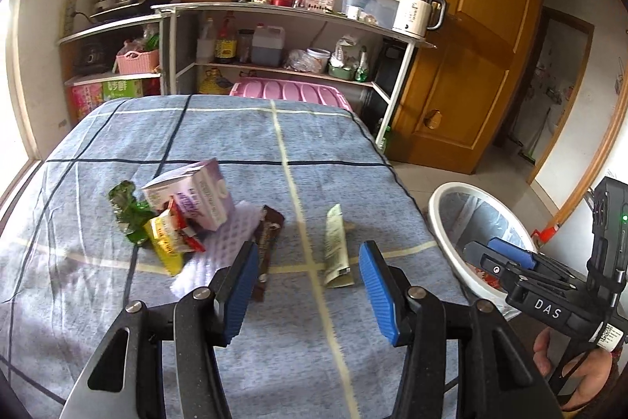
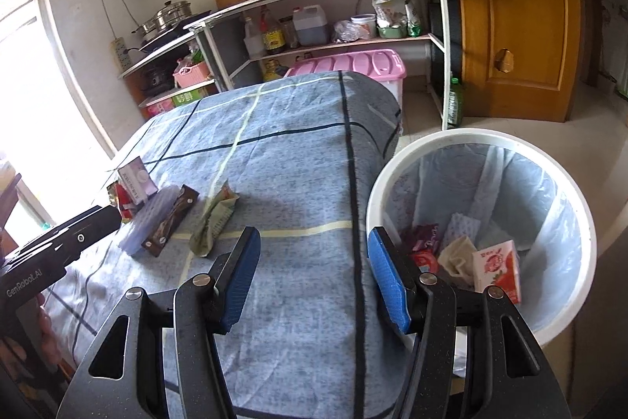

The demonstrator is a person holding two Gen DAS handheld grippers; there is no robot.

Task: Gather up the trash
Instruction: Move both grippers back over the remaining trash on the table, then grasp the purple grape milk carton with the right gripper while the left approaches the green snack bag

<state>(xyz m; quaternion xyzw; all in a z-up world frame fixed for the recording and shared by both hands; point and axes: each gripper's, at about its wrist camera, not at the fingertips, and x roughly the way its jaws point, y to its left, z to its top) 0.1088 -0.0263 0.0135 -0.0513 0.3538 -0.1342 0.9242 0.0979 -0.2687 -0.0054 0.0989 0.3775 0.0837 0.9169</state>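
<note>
Blue plaid cloth covers our table; shelving stands behind it. Trash on the cloth: purple carton, green wrapper, yellow-red packet, white foam sheet and brown wrapper clustered at ten o'clock of our left gripper; a pale green sachet lies at twelve. White bin, at three o'clock beside the table, holds a red-white carton and wrappers. Left gripper: released, empty. Right gripper: released, empty.
</note>
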